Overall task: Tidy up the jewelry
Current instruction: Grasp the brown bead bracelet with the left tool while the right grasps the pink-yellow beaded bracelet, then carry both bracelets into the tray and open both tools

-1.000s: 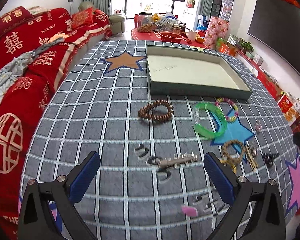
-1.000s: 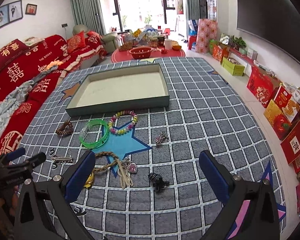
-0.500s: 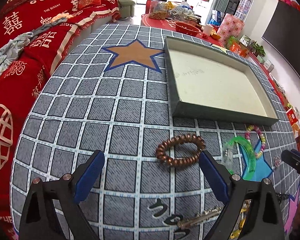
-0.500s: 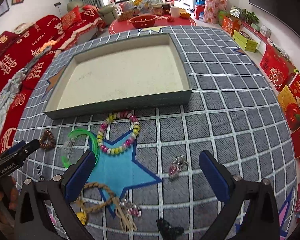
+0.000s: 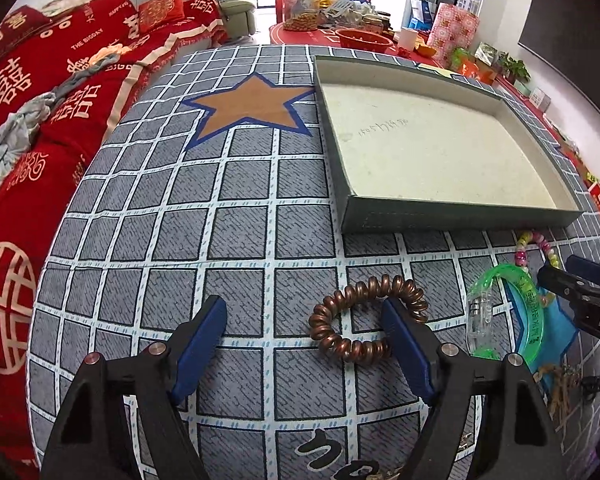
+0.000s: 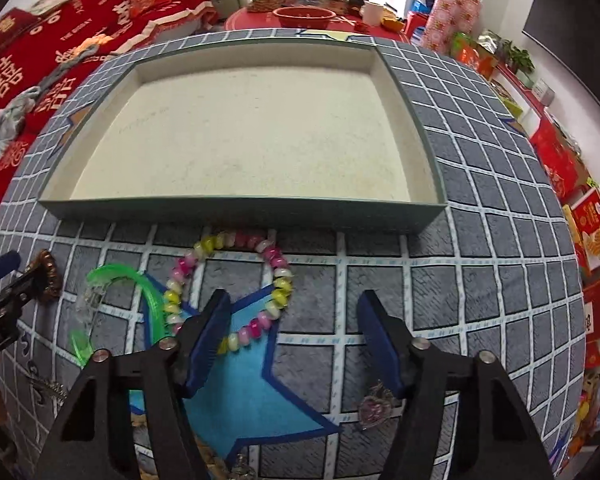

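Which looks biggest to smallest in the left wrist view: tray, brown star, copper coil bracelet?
1. Tray.
2. Brown star.
3. Copper coil bracelet.
The bracelet lies nearest the camera, so it looks larger than it really is.

You can read "THE BIGDAY" in white letters on the red sofa cover (image 5: 85,40). The black gripper (image 5: 588,300) at your right edge shows "DAS", maybe part of a longer word.
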`<control>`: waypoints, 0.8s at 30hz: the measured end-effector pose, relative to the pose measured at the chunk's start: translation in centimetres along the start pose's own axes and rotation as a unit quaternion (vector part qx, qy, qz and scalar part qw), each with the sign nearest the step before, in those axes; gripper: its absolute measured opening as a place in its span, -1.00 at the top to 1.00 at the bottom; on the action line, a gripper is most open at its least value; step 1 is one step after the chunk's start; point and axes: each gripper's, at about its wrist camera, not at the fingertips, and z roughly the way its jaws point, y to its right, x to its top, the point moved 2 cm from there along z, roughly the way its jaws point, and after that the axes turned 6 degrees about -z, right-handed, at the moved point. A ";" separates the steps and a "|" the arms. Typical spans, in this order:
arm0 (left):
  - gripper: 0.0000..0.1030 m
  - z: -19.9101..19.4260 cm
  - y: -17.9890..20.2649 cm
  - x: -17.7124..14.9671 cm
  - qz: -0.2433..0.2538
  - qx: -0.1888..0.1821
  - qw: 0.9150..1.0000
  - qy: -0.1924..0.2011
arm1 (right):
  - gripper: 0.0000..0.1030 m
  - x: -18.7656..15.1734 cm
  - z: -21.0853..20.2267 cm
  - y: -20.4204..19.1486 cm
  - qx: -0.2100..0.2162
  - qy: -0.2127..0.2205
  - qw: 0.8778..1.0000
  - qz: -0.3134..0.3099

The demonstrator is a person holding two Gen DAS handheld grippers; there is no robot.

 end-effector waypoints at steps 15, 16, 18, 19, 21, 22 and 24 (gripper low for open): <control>0.53 -4.3 2.5 -0.2 0.039 -0.097 0.994 0.035 | 0.81 0.1 -3.4 0.9 0.042 0.043 0.998 0.022; 0.53 -4.9 2.6 0.0 0.038 -0.101 0.993 0.040 | 0.81 0.3 -3.9 1.1 0.044 0.049 0.998 0.021; 0.53 -5.9 2.9 0.7 0.038 -0.108 0.992 0.047 | 0.81 0.8 -4.9 1.5 0.049 0.059 0.997 0.023; 0.53 -6.3 3.0 1.2 0.039 -0.110 0.992 0.051 | 0.81 1.1 -5.4 1.7 0.053 0.063 0.996 0.025; 0.53 -7.1 3.4 2.4 0.042 -0.112 0.991 0.058 | 0.81 2.1 -6.1 2.1 0.065 0.070 0.995 0.031; 0.53 -7.4 3.6 3.1 0.043 -0.115 0.991 0.061 | 0.81 2.7 -6.5 2.4 0.069 0.074 0.994 0.032; 0.52 -7.7 4.2 4.7 0.043 -0.118 0.990 0.066 | 0.81 4.0 -6.8 2.7 0.069 0.080 0.994 0.032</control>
